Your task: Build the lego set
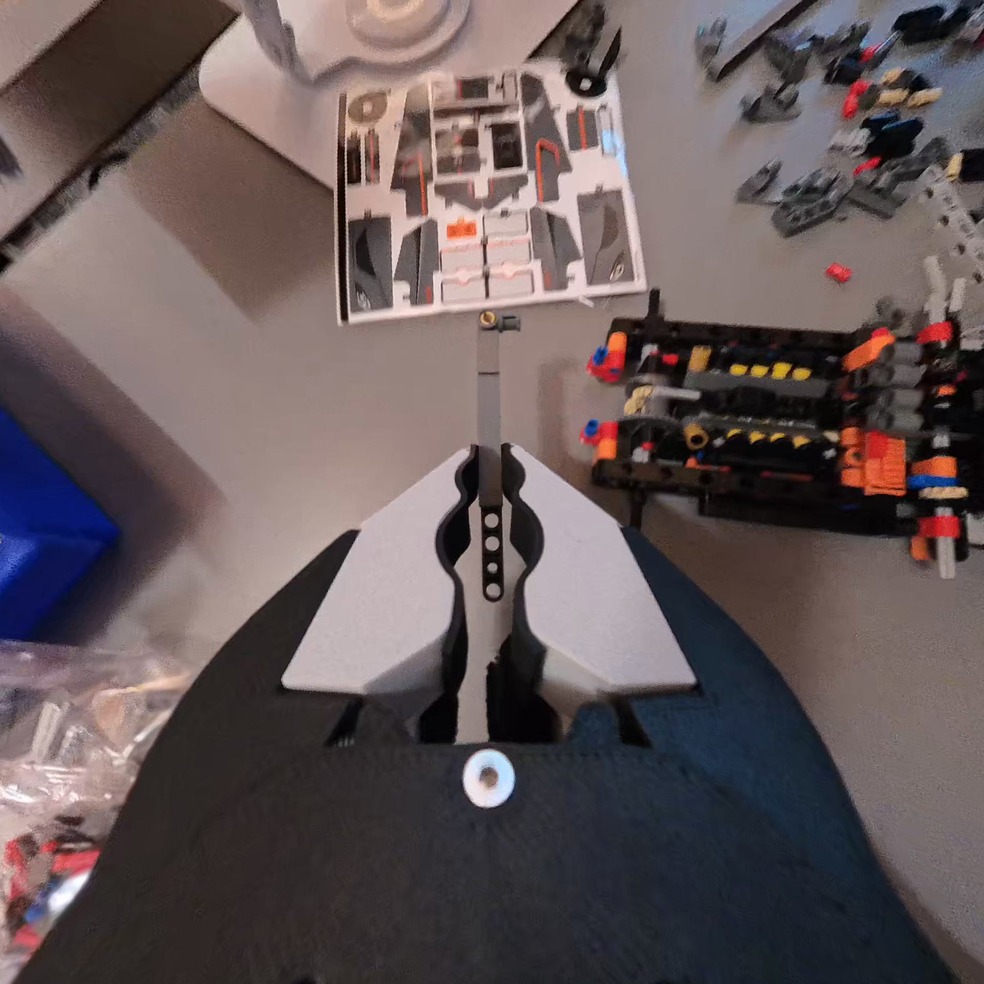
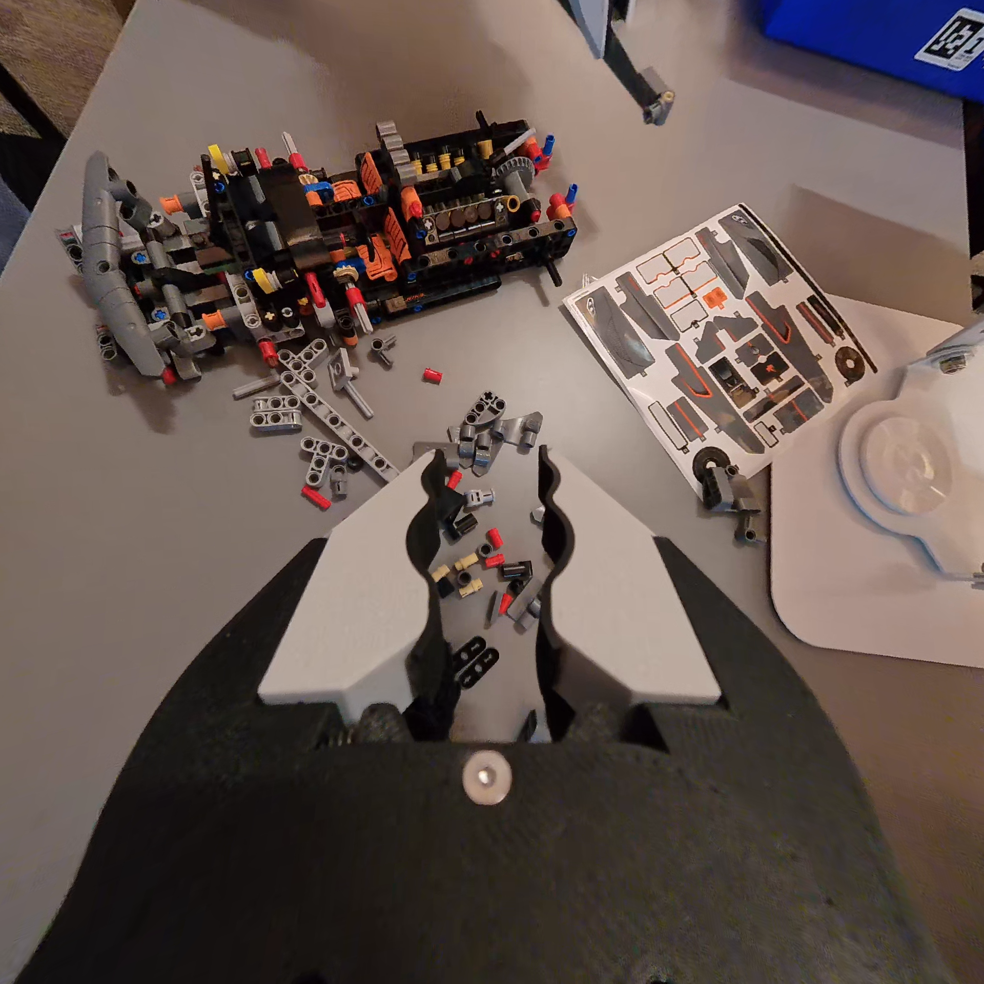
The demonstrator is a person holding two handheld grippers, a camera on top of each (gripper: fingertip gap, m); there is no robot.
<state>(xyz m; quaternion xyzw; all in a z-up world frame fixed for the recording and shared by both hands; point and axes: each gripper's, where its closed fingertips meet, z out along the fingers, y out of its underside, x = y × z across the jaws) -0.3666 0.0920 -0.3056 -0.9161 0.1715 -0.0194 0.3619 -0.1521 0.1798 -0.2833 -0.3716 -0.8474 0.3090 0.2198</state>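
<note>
Lego chassis (image 1: 788, 426), the half-built black and orange frame, lies on the grey table (image 1: 266, 426) to the right of your left gripper (image 1: 490, 452) in the left wrist view, well apart from it. Your left tongs are pinching a long black beam (image 1: 490, 404) near its middle; its holed end lies back between the fingers and its grey-capped tip points at the sticker sheet (image 1: 487, 197) ahead. A blue bin (image 1: 42, 532) sits far left of the chassis.

In the right wrist view, your right gripper (image 2: 490, 452) hovers with its tongs spread and nothing between them, above a scatter of small pins and connectors (image 2: 479, 559). The chassis (image 2: 330, 239) lies ahead and to the left of the tips, clear of them. Right of it lies the sticker sheet (image 2: 713, 341), and beyond it the held beam (image 2: 647, 88) shows at the top.
</note>
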